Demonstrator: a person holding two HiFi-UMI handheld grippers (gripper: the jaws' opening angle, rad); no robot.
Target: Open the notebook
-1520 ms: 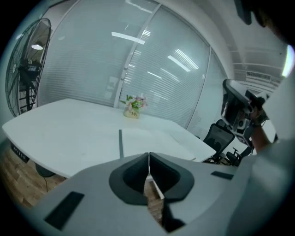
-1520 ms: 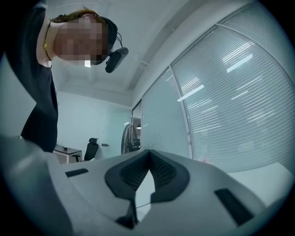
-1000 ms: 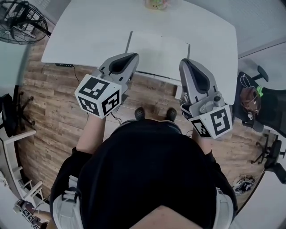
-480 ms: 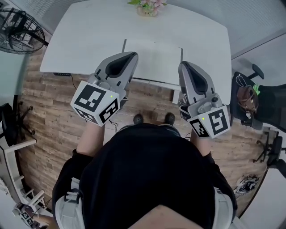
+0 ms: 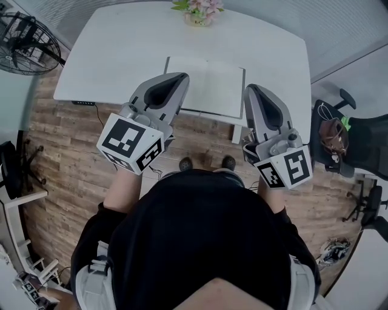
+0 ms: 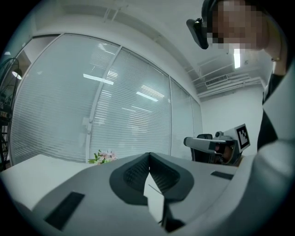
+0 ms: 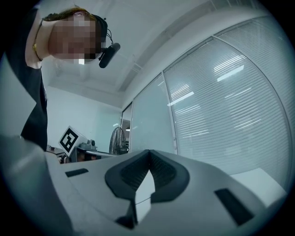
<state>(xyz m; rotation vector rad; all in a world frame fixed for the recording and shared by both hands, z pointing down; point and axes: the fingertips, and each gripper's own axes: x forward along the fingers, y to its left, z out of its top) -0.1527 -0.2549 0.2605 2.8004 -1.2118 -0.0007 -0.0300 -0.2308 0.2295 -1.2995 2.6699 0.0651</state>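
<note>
A white notebook (image 5: 206,85) lies flat near the front edge of the white table (image 5: 121,54). In the head view both grippers hover level in front of the person, over the table's near edge. My left gripper (image 5: 182,77) points at the notebook's left side and my right gripper (image 5: 250,89) at its right edge; neither touches it. In the left gripper view the left gripper (image 6: 149,156) has its jaws pressed together with nothing in them. The right gripper (image 7: 148,154) shows the same in its own view.
A pot of pink flowers (image 5: 197,11) stands at the table's far edge. A floor fan (image 5: 27,36) is at the left, and an office chair with a bag (image 5: 339,136) at the right. Glass walls with blinds (image 6: 129,115) lie beyond the table.
The left gripper has risen a little; the right one has barely shifted. The head view has tipped, so the flowers and the table's far edge now show.
</note>
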